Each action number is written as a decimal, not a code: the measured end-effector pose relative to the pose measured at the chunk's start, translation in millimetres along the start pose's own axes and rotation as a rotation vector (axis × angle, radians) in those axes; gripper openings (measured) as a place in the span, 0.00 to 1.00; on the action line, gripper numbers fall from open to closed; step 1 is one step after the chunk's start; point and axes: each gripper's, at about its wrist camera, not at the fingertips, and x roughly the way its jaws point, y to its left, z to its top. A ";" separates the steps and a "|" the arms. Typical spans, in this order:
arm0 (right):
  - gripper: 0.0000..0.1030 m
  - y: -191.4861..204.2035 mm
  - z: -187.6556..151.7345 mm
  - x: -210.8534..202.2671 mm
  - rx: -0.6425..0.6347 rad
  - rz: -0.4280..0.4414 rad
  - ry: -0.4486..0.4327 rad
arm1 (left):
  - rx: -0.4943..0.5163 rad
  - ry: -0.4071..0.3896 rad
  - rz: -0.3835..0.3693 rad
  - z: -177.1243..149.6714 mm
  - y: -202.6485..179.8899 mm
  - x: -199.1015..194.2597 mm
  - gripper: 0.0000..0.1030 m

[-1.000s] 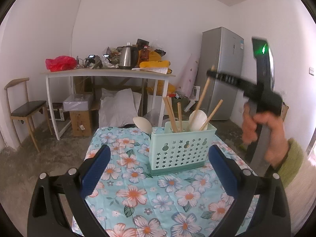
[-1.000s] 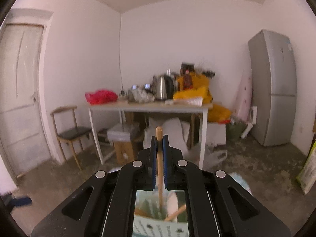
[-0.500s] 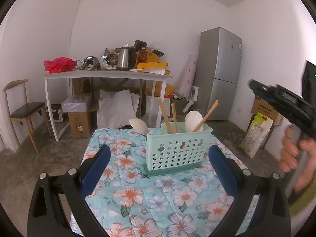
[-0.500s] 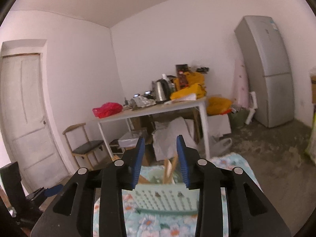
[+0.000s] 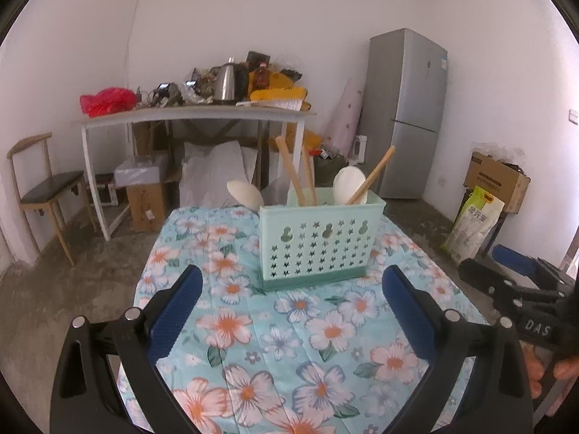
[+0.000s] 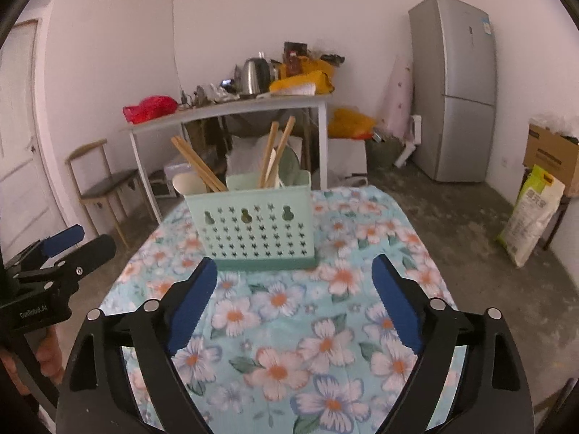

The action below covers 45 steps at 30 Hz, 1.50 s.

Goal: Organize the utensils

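Right tool (image 6: 293, 296) just let go of the last wooden chopstick (image 6: 278, 152) and backed off; both tools gape empty, left tool (image 5: 293, 307) too. Everything's standing in the mint-green perforated plastic holder (image 5: 318, 242) mid-counter (image 5: 253, 343), so probably done.

Right gripper (image 6: 293, 282) sits wide apart w/ nothing between its blue pads (image 6: 191, 300), low over the floral tablecloth (image 6: 325, 343). Mint utensil caddy (image 6: 253, 228) stands upright just ahead, wooden handles (image 6: 199, 164) and pale spoons (image 6: 186, 184) sticking out. Left gripper (image 6: 68, 242) pokes in at the left edge, off the table.
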 end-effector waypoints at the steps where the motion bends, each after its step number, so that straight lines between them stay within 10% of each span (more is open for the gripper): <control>1: 0.85 -0.8 0.2 1.3 0.002 -0.009 0.006 | -0.010 0.004 0.012 -0.8 0.0 0.4 0.95; 20: 0.91 0.2 -13.7 12.0 -0.036 -0.106 0.076 | -0.034 0.067 0.267 -9.1 9.4 6.4 0.95; 45: 0.92 14.8 -10.2 16.6 -0.082 -0.118 0.092 | -0.038 0.145 0.315 -11.5 10.8 15.9 0.95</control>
